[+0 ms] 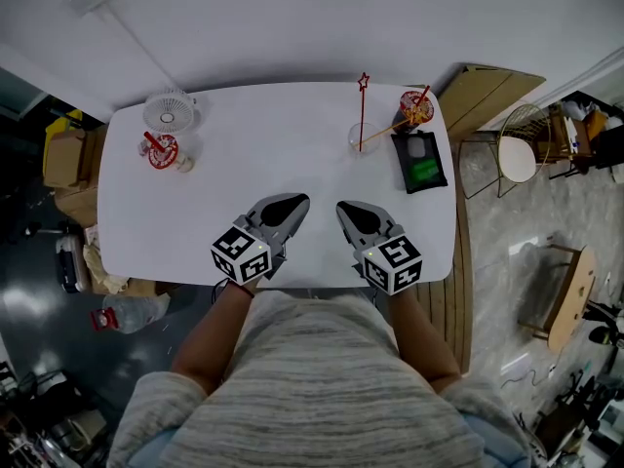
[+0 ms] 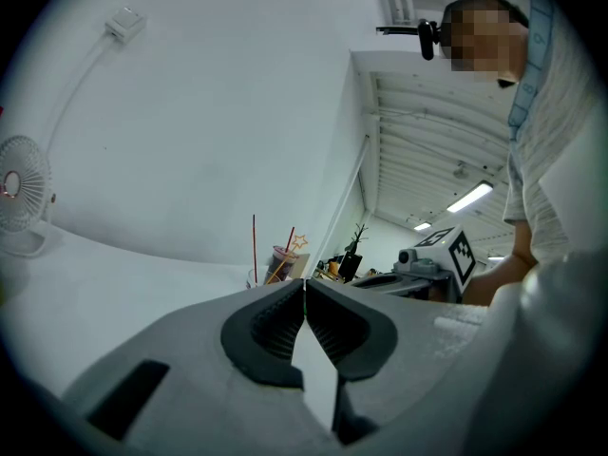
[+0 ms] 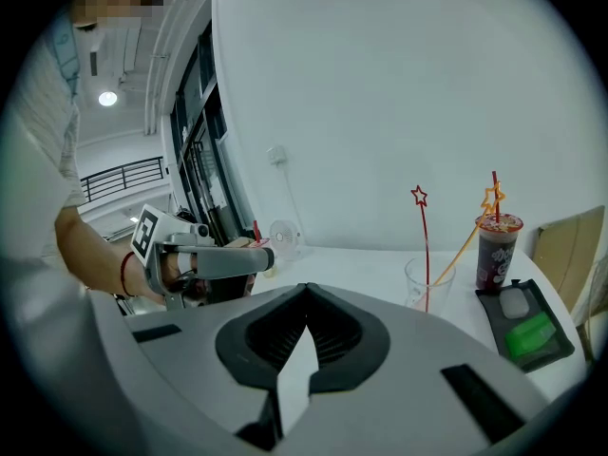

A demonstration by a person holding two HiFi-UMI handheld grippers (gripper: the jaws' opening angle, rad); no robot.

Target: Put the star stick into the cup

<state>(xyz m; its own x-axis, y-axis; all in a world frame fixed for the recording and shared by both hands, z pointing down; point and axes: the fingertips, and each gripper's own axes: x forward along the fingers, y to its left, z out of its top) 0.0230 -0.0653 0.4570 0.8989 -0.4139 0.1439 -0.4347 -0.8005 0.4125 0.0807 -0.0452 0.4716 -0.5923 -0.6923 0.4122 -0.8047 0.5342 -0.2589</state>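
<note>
Grippers are held side by side at the near edge of the white surface (image 1: 224, 154), well apart from the action at the far right. On the left gripper (image 1: 295, 203) the fingers are pressed together with nothing between them. On the right gripper (image 1: 347, 209) the fingers are likewise closed and empty.

And the red star stick (image 1: 363, 105)? It is seen standing nearly upright in the clear cup (image 1: 362, 139), its star well above the rim, so the task is judged as good as done. An orange star stick (image 1: 390, 128) appears to be leaned out of the same cup toward the dark drink cup (image 1: 416, 108), with the black tray (image 1: 403, 159) just beside.

The red stick is judged thin, light and fairly stiff, easily flicked or bent. Should it be handled again, the bare shaft at mid-height is favoured, with the star left alone. The clear cup is expected to be light and easily tipped by any sideways pull.
</note>
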